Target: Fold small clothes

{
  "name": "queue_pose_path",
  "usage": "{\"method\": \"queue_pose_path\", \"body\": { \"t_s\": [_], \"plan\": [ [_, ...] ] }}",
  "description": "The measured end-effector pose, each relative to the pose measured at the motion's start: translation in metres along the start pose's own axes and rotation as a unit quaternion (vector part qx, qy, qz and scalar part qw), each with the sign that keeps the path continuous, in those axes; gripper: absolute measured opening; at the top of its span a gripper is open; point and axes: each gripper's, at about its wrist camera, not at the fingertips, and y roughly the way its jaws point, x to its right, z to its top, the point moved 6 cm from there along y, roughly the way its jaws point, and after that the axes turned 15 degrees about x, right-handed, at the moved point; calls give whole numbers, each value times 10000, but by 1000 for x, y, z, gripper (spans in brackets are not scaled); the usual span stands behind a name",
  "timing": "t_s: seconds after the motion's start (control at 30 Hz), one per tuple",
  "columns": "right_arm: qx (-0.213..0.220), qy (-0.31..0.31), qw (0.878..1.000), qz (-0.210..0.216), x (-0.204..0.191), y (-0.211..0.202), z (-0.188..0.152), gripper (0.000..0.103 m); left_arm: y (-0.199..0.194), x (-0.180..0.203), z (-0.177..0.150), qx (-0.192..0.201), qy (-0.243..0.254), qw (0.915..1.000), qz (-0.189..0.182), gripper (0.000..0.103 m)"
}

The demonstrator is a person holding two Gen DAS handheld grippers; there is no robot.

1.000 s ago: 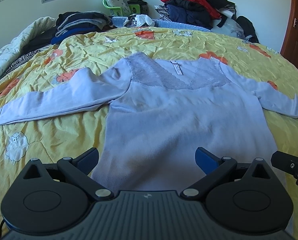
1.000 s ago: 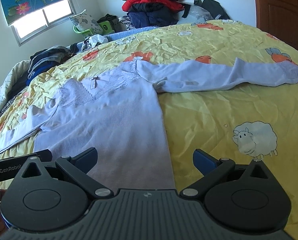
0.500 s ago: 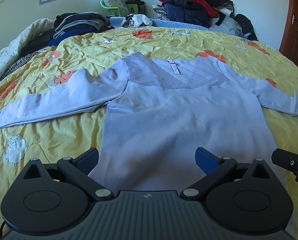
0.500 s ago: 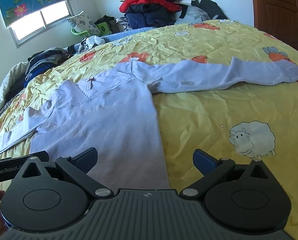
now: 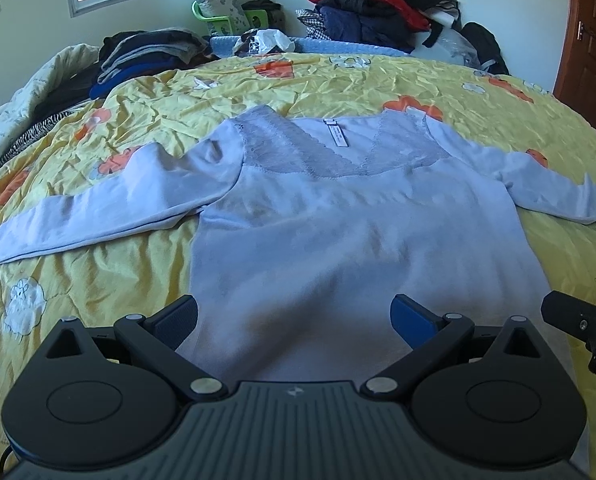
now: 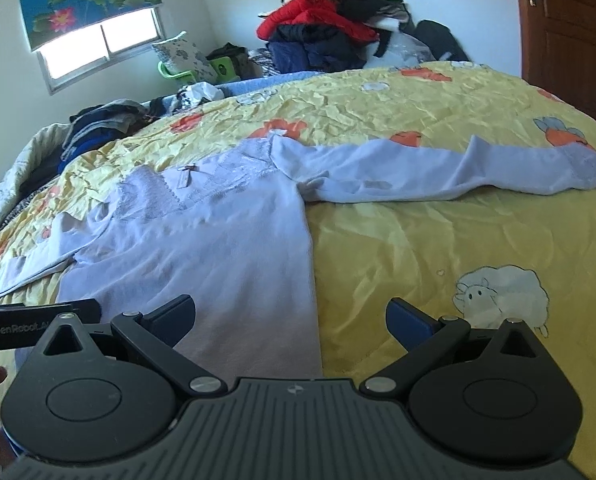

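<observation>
**Lavender top spread flat, both grippers hovering wide**

The pale lavender long-sleeved top with a lace V-neck (image 5: 358, 232) lies flat on the crumpled yellow cartoon-print bedspread (image 6: 438, 248). Its hem is hidden behind both tools, and its sleeve at 9 o'clock runs off frame. The left gripper (image 5: 294, 318) and right gripper (image 6: 290, 318) have jaws wide apart, holding nothing. Heaped red and dark clothes (image 6: 322, 36) sit at 12 o'clock, a brown wooden door (image 6: 570, 28) at 2.

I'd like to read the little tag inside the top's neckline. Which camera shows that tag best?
The left wrist view. There the tag hangs nearly straight and faces the camera, in the middle of the top. In the right wrist view the tag is off to one side, slanted and smaller. The print is unreadable in both.
</observation>
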Motion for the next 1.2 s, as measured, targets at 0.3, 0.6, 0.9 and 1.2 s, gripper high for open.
{"method": "queue_pose_path", "body": {
  "t_s": [0.3,0.6,0.9,1.2],
  "plan": [
    [119,77,9999,-33,14,7,4,102,11,10,3,-18,67,10000,-48,103],
    [233,299,9992,-110,39,12,4,102,23,18,6,-45,149,9999,-67,103],
    [430,409,9977,-327,70,19,12,97,25,22,10,82,177,9998,-107,103],
    [780,1367,9812,-1114,159,29,26,92,27,27,9,109,201,9992,-335,103]
  ]
}}
